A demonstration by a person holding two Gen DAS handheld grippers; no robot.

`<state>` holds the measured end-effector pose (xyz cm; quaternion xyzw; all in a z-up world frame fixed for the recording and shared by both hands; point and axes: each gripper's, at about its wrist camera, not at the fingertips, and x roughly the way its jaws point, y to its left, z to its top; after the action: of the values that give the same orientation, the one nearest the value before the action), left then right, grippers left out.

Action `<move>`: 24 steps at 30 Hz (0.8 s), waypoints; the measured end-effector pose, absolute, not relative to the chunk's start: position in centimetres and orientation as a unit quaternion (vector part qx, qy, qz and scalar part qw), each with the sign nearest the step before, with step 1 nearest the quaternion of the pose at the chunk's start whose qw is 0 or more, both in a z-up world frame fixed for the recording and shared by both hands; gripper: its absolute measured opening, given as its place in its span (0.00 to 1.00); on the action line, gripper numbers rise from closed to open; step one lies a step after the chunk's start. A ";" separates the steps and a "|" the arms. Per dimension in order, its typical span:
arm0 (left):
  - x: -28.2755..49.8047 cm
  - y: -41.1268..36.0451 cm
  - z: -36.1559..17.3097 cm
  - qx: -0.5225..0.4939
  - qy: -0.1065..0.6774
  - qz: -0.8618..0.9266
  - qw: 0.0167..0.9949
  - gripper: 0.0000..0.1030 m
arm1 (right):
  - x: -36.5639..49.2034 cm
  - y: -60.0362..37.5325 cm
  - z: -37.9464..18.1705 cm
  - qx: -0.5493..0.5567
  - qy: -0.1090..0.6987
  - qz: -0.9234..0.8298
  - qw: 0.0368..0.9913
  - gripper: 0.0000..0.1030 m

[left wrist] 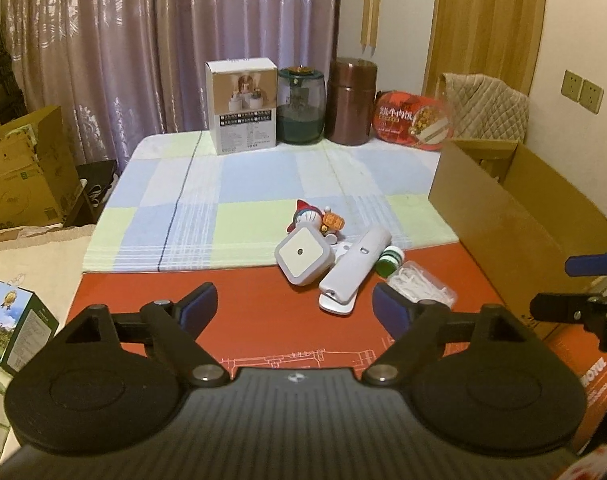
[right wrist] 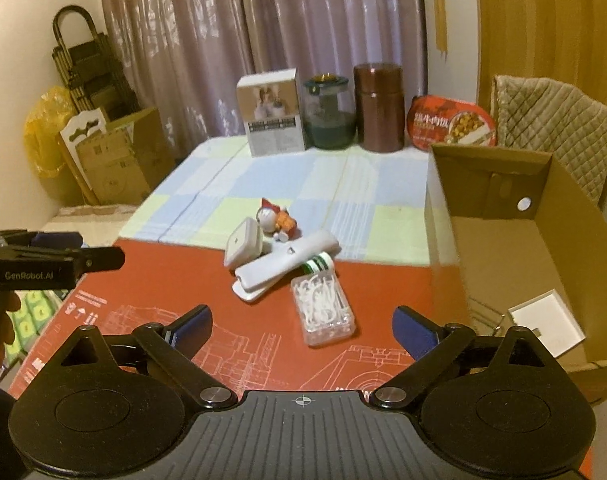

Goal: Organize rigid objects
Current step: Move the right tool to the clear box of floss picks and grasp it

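A small pile sits mid-table: a Doraemon figure (left wrist: 317,218) (right wrist: 277,218), a white square device (left wrist: 303,255) (right wrist: 243,247), a white elongated device (left wrist: 353,268) (right wrist: 289,264), a green-and-white small bottle (left wrist: 390,260) (right wrist: 320,264) and a clear box of floss picks (left wrist: 421,285) (right wrist: 325,310). My left gripper (left wrist: 295,308) is open and empty, just short of the pile. My right gripper (right wrist: 303,330) is open and empty, with the floss box between and just beyond its fingers. Each gripper shows at the other view's edge.
An open cardboard box (left wrist: 515,216) (right wrist: 503,240) stands at the right, holding a white flat box (right wrist: 545,322). At the table's back stand a white carton (left wrist: 243,106), a green glass jar (left wrist: 301,106), a brown canister (left wrist: 352,102) and a red food tray (left wrist: 413,120).
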<state>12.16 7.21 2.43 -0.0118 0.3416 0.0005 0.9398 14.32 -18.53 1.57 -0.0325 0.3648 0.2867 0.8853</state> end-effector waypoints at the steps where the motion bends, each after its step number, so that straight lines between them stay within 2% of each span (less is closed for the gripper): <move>1: 12.7 7.3 1.9 -0.011 0.346 -0.001 0.938 0.79 | 14.7 -18.2 1.0 -0.036 0.370 0.287 0.883 0.91; 16: 19.3 7.4 -5.8 0.011 0.382 -0.052 0.923 0.79 | 21.3 -15.5 -6.7 -0.062 0.416 0.292 0.859 0.91; 24: 22.1 6.8 -7.8 0.033 0.394 -0.083 0.915 0.76 | 24.4 -14.3 -9.2 -0.075 0.431 0.304 0.846 0.89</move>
<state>22.11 6.84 -7.76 0.0332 0.3936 -0.0829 0.9149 24.45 -14.33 -9.24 -0.0750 0.4309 0.3041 0.8463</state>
